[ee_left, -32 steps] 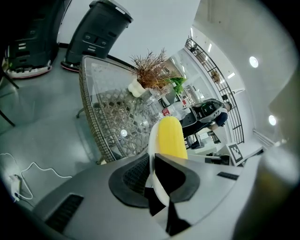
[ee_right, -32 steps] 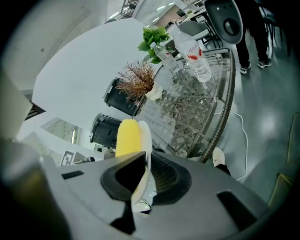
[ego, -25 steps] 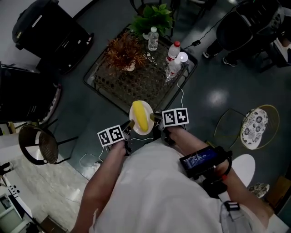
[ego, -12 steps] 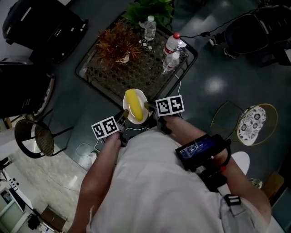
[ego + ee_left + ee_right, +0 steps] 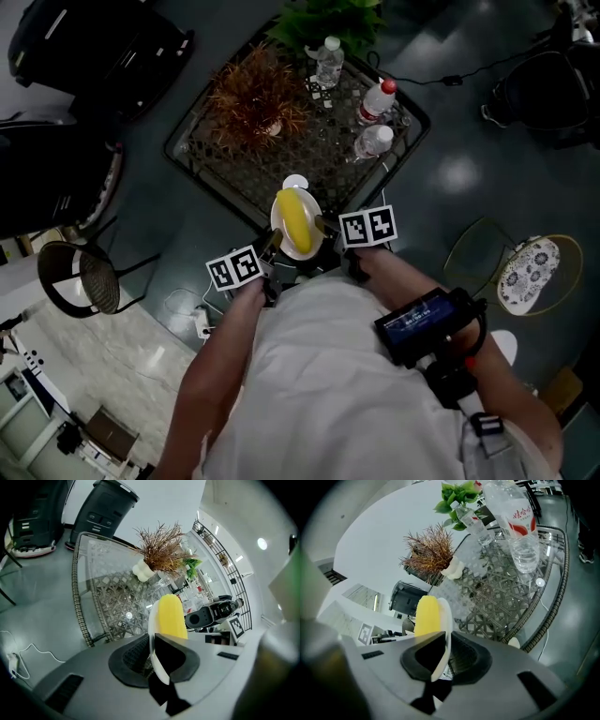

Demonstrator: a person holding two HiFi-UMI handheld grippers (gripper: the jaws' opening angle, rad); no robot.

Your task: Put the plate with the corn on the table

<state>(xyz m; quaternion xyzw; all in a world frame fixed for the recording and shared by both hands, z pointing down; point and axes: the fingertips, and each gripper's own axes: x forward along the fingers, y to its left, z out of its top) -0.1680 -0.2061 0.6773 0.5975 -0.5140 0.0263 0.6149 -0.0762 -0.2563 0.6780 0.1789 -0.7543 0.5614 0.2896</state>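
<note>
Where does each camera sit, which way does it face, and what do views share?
Head view: on the head, facing steeply down at the table; arms show.
Left gripper view: on the left gripper, along jaws shut on the plate.
Right gripper view: on the right gripper, likewise, opposite rim.
All share the corn.

Smooth white plate [image 5: 444, 620], faintly glossy; matt yellow corn [image 5: 297, 222]. Clear glass over woven wicker lattice on the table [image 5: 281, 159]. Transparent plastic bottles [image 5: 518, 522]; glossy dark floor [image 5: 459, 178].

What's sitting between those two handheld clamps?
A white plate carrying a yellow corn cob, clamped at opposite rims by the left gripper and right gripper; the head view shows it.
</note>
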